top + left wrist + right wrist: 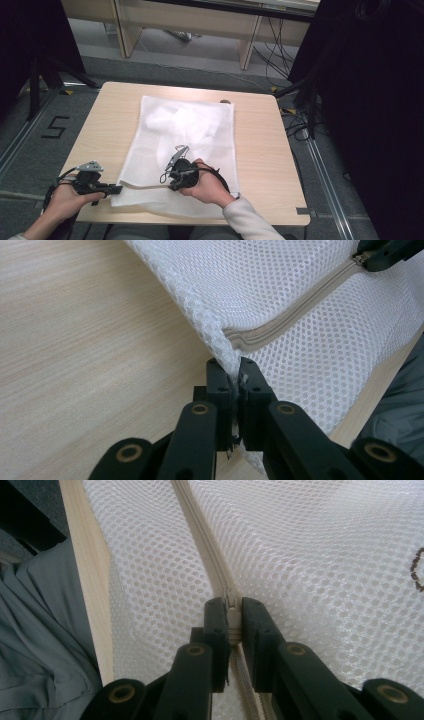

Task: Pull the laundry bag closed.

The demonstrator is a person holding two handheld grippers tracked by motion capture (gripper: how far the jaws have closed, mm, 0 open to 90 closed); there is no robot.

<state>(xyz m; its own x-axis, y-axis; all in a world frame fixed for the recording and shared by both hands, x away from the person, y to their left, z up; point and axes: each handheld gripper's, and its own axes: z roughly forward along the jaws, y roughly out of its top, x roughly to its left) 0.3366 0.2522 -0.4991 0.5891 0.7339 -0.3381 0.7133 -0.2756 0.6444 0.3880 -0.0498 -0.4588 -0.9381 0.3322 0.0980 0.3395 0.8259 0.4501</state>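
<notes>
A white mesh laundry bag (185, 145) lies flat on the wooden table (260, 150), its grey zipper (295, 315) running along the near edge. My left gripper (116, 189) pinches the bag's near left corner (225, 347); in the left gripper view its jaws are shut on the mesh edge. My right gripper (172, 186) sits over the zipper line a short way right of that corner. In the right gripper view its jaws are shut on the zipper pull (232, 611), with the zipper tape (200, 535) stretching away ahead.
A small dark object (226, 101) rests at the bag's far right corner. Black tripod legs (45, 75) stand left of the table, and cables (300, 122) trail on the floor at the right. Desk legs (247, 47) stand beyond the far edge.
</notes>
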